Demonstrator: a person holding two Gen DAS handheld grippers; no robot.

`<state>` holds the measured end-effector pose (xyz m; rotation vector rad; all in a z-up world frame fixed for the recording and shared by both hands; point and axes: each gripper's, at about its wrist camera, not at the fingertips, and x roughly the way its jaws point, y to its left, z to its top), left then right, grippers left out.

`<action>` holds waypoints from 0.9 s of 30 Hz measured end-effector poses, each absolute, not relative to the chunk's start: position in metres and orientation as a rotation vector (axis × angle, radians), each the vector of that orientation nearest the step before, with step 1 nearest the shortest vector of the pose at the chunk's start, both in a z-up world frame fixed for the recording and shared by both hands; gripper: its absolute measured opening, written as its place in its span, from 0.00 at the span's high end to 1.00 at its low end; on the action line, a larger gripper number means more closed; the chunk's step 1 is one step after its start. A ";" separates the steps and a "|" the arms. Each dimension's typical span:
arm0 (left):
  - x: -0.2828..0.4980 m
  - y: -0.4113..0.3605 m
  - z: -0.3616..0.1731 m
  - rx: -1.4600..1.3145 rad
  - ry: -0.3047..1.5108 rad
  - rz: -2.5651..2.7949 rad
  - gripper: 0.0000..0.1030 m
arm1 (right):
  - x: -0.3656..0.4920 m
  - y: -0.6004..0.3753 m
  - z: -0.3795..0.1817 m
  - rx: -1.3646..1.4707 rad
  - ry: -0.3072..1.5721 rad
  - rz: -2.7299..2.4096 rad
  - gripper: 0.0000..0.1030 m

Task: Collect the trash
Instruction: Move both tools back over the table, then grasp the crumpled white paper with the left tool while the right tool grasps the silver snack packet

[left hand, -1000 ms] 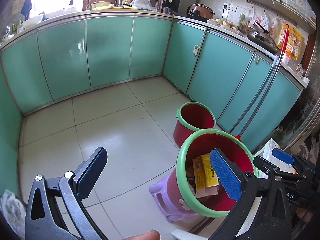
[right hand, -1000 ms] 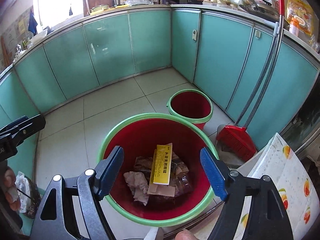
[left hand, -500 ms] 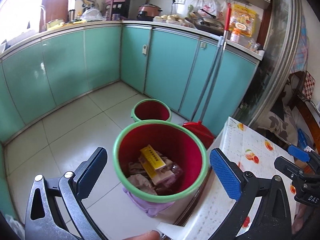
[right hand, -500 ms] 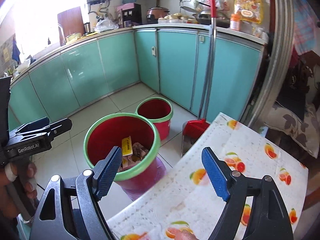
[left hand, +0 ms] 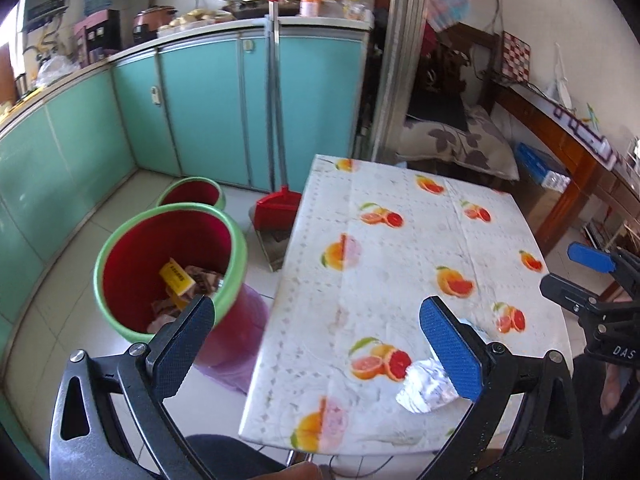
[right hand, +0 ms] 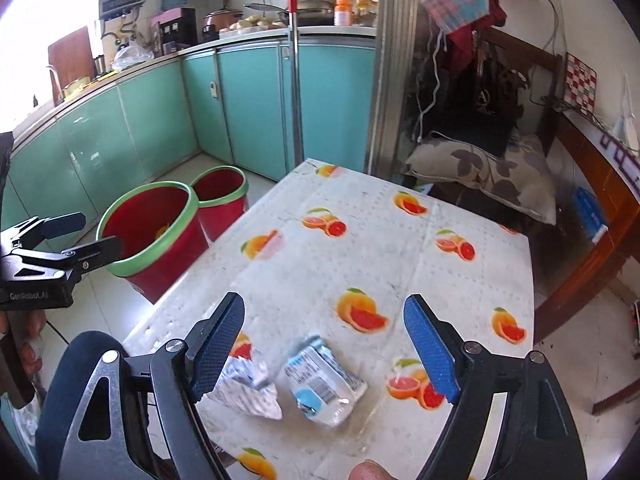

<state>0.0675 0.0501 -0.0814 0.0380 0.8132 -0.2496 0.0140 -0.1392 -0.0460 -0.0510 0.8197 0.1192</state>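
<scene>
A table with a fruit-print cloth (left hand: 400, 248) stands right of a red bin with a green rim (left hand: 168, 268). The bin holds a yellow box (left hand: 176, 278) and other scraps. On the near part of the table lie a crumpled silver wrapper (right hand: 248, 394) and a clear packet with a blue-white label (right hand: 320, 380). My right gripper (right hand: 324, 312) hangs open above and behind the packet, with nothing between its fingers. My left gripper (left hand: 316, 320) is open and empty over the table's left edge. Its right finger partly hides the silver wrapper (left hand: 424, 386).
A smaller red bin (left hand: 192, 194) stands behind the big one. A red broom and dustpan (left hand: 278, 208) lean on teal cabinets (left hand: 200, 112). A cushioned seat (left hand: 460, 144) and a wooden bench (left hand: 560, 144) lie beyond the table. A dark-clad knee (right hand: 80, 364) shows below.
Both views have swung right, from over the red bin to over the table. The bin now sits at the left, and the wrappers have come into view. Both grippers stay open.
</scene>
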 end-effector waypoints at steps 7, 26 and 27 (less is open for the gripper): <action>0.044 -0.023 -0.115 0.141 0.925 -0.418 0.00 | -0.016 -0.200 -0.067 0.010 0.865 0.011 0.20; 0.061 -0.079 -0.211 0.352 1.183 -0.457 0.34 | -0.034 -0.229 -0.086 0.048 0.892 -0.060 0.20; 0.061 -0.079 -0.214 0.360 1.191 -0.459 0.38 | -0.034 -0.229 -0.087 0.048 0.894 -0.061 0.20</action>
